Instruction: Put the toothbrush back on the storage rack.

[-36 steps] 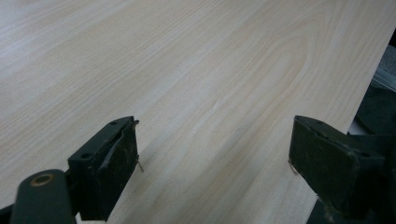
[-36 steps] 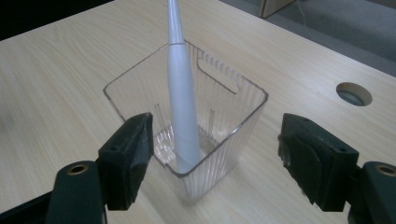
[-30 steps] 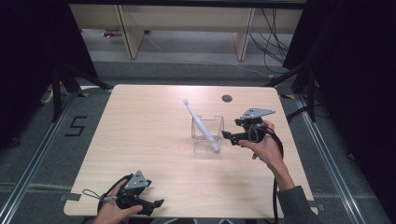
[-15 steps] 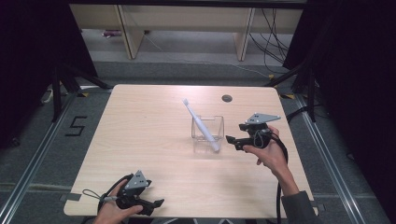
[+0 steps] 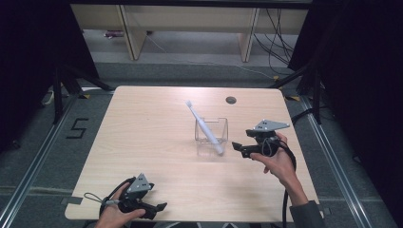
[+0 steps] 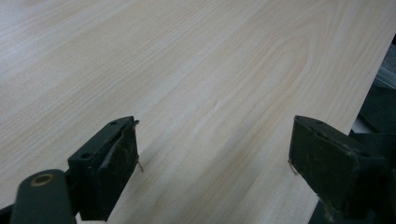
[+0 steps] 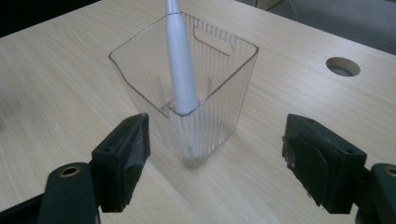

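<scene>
Right gripper [image 7: 215, 158] is held wide open, nothing gripped — a clear ribbed plastic cup [image 7: 196, 88] with a white toothbrush [image 7: 180, 65] leaning inside sits just ahead. Left gripper [image 6: 212, 163] is spread open too, over bare light wooden table [image 6: 196, 70] — round cable hole [image 7: 342, 66] seen beyond.

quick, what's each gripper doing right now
left gripper: open, holding nothing.
right gripper: open, empty, facing the clear container.

Both grippers' jaws apart, empty.
</scene>
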{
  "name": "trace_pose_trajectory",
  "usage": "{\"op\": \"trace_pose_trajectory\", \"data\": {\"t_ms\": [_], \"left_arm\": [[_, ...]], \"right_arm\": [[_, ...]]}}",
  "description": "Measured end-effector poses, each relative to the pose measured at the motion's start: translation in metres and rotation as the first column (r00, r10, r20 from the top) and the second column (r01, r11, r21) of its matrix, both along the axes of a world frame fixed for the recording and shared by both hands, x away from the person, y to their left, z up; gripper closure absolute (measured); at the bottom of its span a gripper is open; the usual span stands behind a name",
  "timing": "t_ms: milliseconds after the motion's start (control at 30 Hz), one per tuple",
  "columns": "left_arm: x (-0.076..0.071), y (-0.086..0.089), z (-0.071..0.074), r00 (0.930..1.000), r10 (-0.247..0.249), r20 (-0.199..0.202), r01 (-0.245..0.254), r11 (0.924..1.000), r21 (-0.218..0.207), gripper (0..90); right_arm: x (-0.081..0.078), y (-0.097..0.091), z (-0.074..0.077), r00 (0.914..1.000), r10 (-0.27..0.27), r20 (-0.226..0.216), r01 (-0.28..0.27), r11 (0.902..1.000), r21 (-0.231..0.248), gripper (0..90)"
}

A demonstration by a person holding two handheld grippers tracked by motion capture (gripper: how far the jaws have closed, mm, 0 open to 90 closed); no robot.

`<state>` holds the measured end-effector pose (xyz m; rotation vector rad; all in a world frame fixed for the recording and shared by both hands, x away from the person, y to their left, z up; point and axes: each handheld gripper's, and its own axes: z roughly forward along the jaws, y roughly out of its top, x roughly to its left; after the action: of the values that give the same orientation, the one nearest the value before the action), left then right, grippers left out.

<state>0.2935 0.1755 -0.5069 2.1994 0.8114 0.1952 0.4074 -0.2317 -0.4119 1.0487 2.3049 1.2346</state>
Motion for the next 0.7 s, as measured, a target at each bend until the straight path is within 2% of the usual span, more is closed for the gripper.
{"op": "trace_pose_trajectory", "data": {"t_ms": [33, 67, 100, 133, 167, 233, 267, 300, 333, 367, 400, 433, 467, 533, 600, 633, 667, 700], "left_arm": [[0.0, 0.0, 0.0, 1.0, 0.0, 0.0, 0.0, 1.0, 0.0, 14.9], [0.0, 0.0, 0.0, 1.0, 0.0, 0.0, 0.0, 1.0, 0.0, 14.9], [0.0, 0.0, 0.0, 1.0, 0.0, -0.001, 0.0, 1.0, 0.0, 14.9], [0.0, 0.0, 0.0, 1.0, 0.001, -0.001, -0.001, 1.0, 0.0, 14.9], [0.0, -0.001, -0.001, 0.9999, 0.011, -0.003, -0.011, 0.9998, -0.015, 14.9], [0.0, 0.0, 0.0, 1.0, 0.0, 0.0, 0.0, 1.0, 0.0, 14.9], [0.0, 0.0, 0.0, 1.0, 0.0, 0.0, 0.0, 1.0, -0.001, 14.9], [0.0, 0.0, 0.0, 1.0, 0.002, 0.002, -0.002, 1.0, -0.005, 14.9], [-0.001, -0.001, 0.0, 1.0, 0.008, -0.001, -0.008, 0.9999, -0.012, 14.9], [-0.001, -0.001, 0.0, 1.0, 0.009, 0.002, -0.009, 0.9998, -0.016, 14.9], [-0.001, -0.001, 0.0, 1.0, 0.008, 0.001, -0.008, 0.9998, -0.018, 14.9], [0.0, -0.001, 0.0, 1.0, 0.006, -0.002, -0.006, 0.9998, -0.017, 14.9], [0.0, 0.0, 0.0, 1.0, -0.001, -0.002, 0.001, 1.0, -0.002, 14.9], [0.0, -0.001, 0.0, 1.0, 0.0, -0.003, 0.0, 1.0, 0.0, 14.9], [0.0, -0.001, 0.0, 1.0, -0.002, -0.003, 0.002, 1.0, 0.002, 15.0], [0.0, -0.001, 0.0, 1.0, 0.001, -0.003, -0.001, 1.0, 0.0, 15.0], [0.001, 0.0, 0.0, 1.0, 0.005, 0.001, -0.005, 1.0, 0.007, 14.9], [0.0, 0.0, 0.0, 1.0, 0.006, -0.002, -0.006, 1.0, -0.003, 14.9]], "right_arm": [[0.001, -0.002, -0.001, 0.9994, 0.018, 0.028, -0.017, 0.9998, -0.013, 24.1], [-0.001, -0.001, -0.001, 0.9999, 0.003, 0.012, -0.003, 1.0, 0.001, 24.1], [-0.001, -0.003, -0.001, 0.9997, 0.012, 0.023, -0.011, 0.9998, -0.014, 24.1], [-0.003, -0.003, -0.002, 1.0, 0.003, 0.009, -0.003, 1.0, -0.004, 24.1], [-0.003, -0.004, -0.002, 0.9997, 0.002, 0.024, -0.002, 1.0, -0.005, 24.1], [-0.005, -0.004, -0.003, 1.0, 0.006, 0.002, -0.006, 1.0, -0.002, 23.9], [-0.006, -0.005, -0.004, 0.9998, 0.003, 0.018, -0.003, 1.0, -0.009, 23.8], [-0.008, -0.005, -0.005, 1.0, 0.0, 0.004, 0.0, 1.0, -0.001, 23.9], [-0.008, -0.006, -0.007, 0.9998, 0.007, 0.016, -0.007, 0.9999, -0.014, 23.7], [-0.01, -0.006, -0.008, 1.0, 0.007, 0.0, -0.007, 1.0, -0.005, 23.5], [-0.011, -0.007, -0.009, 0.9999, 0.008, 0.008, -0.007, 0.9998, -0.02, 23.5], [-0.013, -0.007, -0.01, 0.9999, 0.005, 0.013, -0.005, 0.9999, -0.009, 23.4], [-0.015, -0.007, -0.011, 0.9998, 0.001, -0.019, -0.002, 1.0, -0.001, 23.4], [-0.017, -0.009, -0.013, 1.0, 0.005, 0.0, -0.005, 1.0, -0.008, 23.3], [-0.019, -0.009, -0.015, 1.0, -0.004, -0.008, 0.004, 1.0, 0.008, 23.3], [-0.021, -0.01, -0.016, 0.9997, -0.006, -0.026, 0.006, 1.0, -0.002, 23.2], [-0.019, -0.011, -0.018, 0.9999, 0.01, 0.011, -0.009, 0.9999, -0.01, 23.1], [-0.022, -0.011, -0.018, 0.9995, -0.004, -0.03, 0.004, 1.0, -0.003, 23.0]]}}
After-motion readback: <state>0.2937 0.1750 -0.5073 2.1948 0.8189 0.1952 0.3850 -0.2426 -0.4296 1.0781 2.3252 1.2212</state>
